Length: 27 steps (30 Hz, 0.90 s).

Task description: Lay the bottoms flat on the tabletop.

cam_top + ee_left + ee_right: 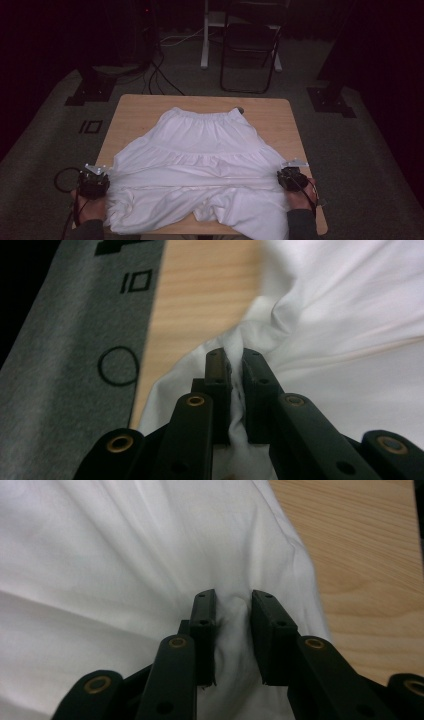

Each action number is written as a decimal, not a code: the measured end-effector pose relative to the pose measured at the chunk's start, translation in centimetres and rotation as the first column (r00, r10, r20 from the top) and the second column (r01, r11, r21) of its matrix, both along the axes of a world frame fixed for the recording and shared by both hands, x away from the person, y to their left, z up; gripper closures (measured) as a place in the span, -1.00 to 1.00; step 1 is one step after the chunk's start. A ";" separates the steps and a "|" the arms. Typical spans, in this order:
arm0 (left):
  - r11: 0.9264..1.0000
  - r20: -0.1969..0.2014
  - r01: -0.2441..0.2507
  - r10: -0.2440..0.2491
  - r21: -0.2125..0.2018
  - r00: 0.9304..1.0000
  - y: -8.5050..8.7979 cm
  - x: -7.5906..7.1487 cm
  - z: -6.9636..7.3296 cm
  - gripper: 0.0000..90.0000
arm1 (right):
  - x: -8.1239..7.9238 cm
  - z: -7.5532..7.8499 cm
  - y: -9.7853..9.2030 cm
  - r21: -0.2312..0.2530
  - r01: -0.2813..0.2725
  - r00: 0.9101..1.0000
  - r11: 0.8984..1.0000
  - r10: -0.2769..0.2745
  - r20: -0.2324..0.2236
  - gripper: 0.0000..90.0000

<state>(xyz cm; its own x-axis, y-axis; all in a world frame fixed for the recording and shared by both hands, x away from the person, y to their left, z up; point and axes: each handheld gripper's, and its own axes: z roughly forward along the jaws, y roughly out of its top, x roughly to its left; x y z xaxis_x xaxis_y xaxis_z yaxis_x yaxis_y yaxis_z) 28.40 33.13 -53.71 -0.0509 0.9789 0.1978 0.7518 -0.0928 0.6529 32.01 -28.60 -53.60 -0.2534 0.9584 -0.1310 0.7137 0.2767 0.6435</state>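
A white skirt lies spread on the wooden table, waistband at the far side, hem bunched at the near edge. A taut fold runs across it between my two grippers. My left gripper sits at the skirt's left edge; in the left gripper view its jaws are nearly together with white cloth pinched between them. My right gripper is at the skirt's right edge. In the right gripper view its jaws stand a little wider, clamped on a ridge of cloth.
Bare table wood shows right of the skirt and along the left edge. Beyond the table stand a dark folding chair, a white stand, floor cables and black stand bases.
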 end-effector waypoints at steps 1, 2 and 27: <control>1.000 0.004 -0.011 0.011 -0.008 1.000 0.3 -0.2 0.0 0.82 | -0.1 0.0 -0.2 -0.003 0.005 1.000 1.000 -0.005 0.000 0.63; 1.000 0.005 -0.020 0.020 -0.011 1.000 0.5 -0.2 0.1 0.78 | -0.3 0.0 -0.4 0.001 0.013 1.000 1.000 -0.013 0.000 0.63; 0.963 0.123 0.264 -0.256 -0.053 0.959 -9.9 2.5 3.4 0.17 | 0.0 2.1 2.1 0.031 -0.077 0.992 0.997 0.073 0.104 0.09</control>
